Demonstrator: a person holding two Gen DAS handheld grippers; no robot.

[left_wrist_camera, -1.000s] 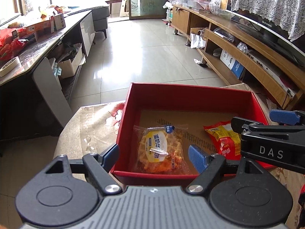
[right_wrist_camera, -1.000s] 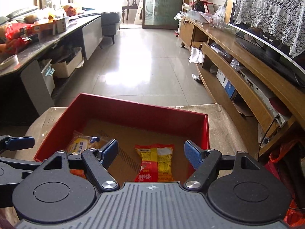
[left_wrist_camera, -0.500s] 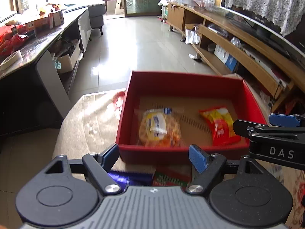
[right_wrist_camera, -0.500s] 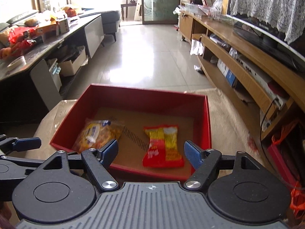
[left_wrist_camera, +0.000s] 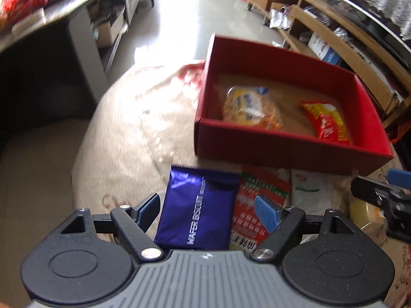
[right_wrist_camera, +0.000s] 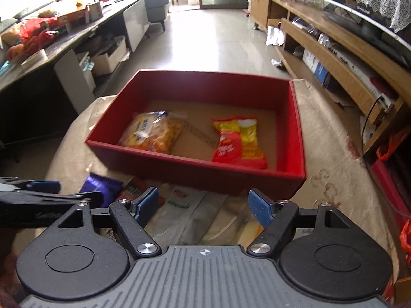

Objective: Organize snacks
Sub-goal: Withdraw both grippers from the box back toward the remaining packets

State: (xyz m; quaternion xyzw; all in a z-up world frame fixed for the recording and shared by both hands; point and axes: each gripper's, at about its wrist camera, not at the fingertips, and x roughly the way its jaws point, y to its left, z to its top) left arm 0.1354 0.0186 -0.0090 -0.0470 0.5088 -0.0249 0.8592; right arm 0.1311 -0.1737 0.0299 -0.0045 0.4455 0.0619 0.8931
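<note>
A red box (left_wrist_camera: 282, 151) (right_wrist_camera: 197, 165) stands on the cloth-covered table and holds a clear bag of orange snacks (left_wrist_camera: 250, 109) (right_wrist_camera: 151, 132) and a red-and-yellow packet (left_wrist_camera: 327, 123) (right_wrist_camera: 239, 142). In front of the box lie a blue wafer biscuit packet (left_wrist_camera: 197, 208) (right_wrist_camera: 101, 186), a red-and-green packet (left_wrist_camera: 257, 205) and pale packets (right_wrist_camera: 195, 215). My left gripper (left_wrist_camera: 209, 208) hangs open above the blue packet, which shows between its fingers. Over the pale packets my right gripper (right_wrist_camera: 203, 205) stands open, holding nothing.
The table's beige cloth (left_wrist_camera: 133, 133) drops off to the floor at left. A dark counter (right_wrist_camera: 51, 46) with clutter runs along the left, wooden shelving (right_wrist_camera: 334, 59) along the right. Tiled floor (right_wrist_camera: 213, 43) lies beyond the box.
Both grippers have drawn back from over the red box and tilted down. The packets lying in front of the box have come into view under them.
</note>
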